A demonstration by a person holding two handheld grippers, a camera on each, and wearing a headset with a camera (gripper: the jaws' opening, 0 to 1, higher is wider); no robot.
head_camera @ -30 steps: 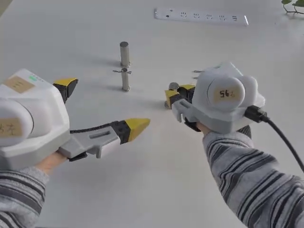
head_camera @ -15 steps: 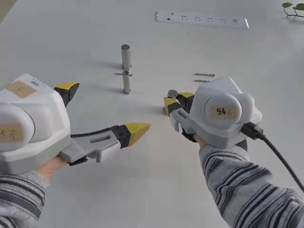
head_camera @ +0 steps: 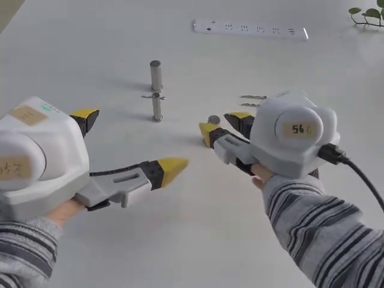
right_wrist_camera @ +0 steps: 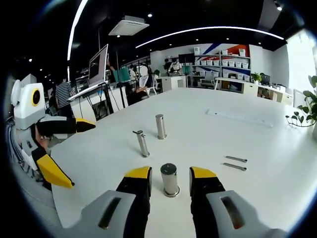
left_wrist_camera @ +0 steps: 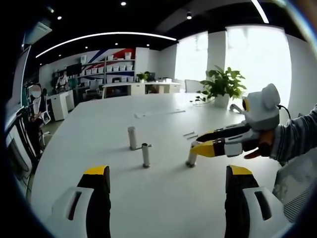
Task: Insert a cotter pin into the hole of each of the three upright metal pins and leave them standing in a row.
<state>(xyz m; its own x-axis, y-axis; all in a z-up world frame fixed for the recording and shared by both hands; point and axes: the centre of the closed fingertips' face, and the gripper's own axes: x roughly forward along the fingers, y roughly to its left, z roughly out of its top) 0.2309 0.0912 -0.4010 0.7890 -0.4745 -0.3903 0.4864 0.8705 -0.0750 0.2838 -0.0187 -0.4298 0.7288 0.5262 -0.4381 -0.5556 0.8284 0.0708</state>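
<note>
Straddling the near metal pin, right gripper, jaws apart, may topple it closing off-centre; left gripper equally parted.

White table — three upright metal pins, two loose cotter pins, power strip beyond

I see the left tongs held with jaws spread wide above the white worktop, three upright metal pins standing apart on it, and the right tongs, jaws parted, just beside the nearest pin.
</note>
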